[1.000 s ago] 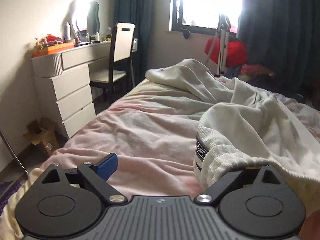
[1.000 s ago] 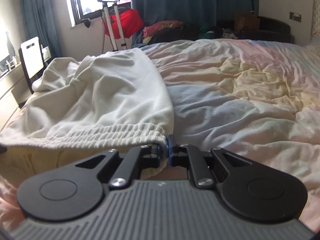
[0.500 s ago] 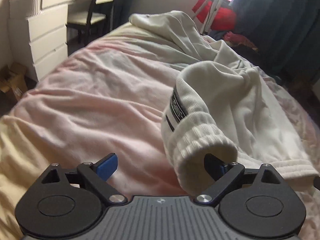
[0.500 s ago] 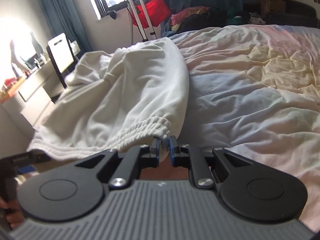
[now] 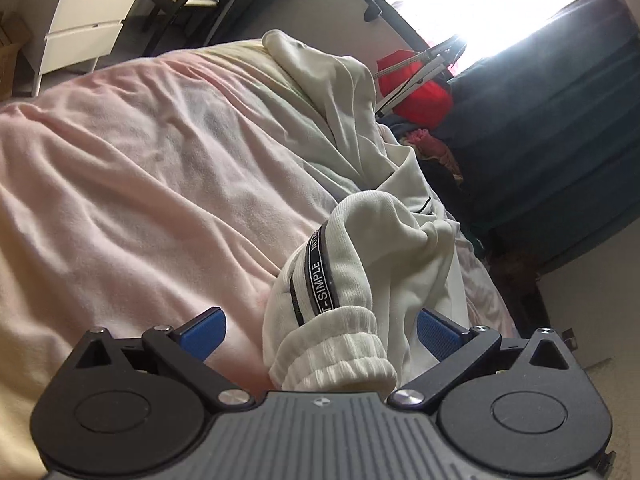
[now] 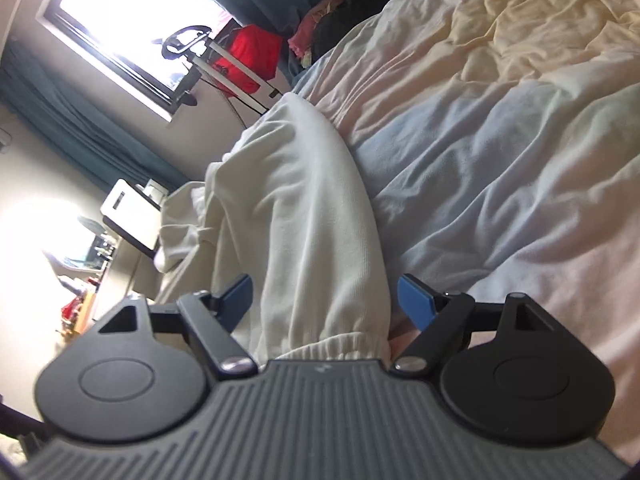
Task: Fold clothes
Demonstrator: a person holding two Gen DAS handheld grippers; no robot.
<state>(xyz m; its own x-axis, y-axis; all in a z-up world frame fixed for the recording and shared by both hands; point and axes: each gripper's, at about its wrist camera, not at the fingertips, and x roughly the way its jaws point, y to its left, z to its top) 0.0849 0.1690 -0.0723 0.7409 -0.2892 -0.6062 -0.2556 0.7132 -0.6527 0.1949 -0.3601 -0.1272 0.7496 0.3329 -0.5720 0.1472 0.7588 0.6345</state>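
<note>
The bed (image 5: 132, 184) fills most of both views, and its cover (image 6: 500, 128) is wrinkled, with pale pink, yellow and blue areas. On this cover lie the white trousers (image 6: 296, 216), which reach from my 2 tools away toward the window (image 6: 120, 16). In the right wrist view I see 1 leg of them lying long and a little rumpled, with its ribbed cuff (image 6: 340, 346) at the near end. In the left wrist view the other cuff (image 5: 336, 364) stands raised, and a black stripe (image 5: 320, 268) with white letters runs along the cloth above it.

My left tool (image 5: 320, 332) is released, and its blue pads (image 5: 202, 330) stand wide on both sides of the raised cuff without pressing it. The jaws of my right tool (image 6: 324, 300) have just been opening. The leg lies between its pads (image 6: 416, 302), but they do not press the cloth.
</note>
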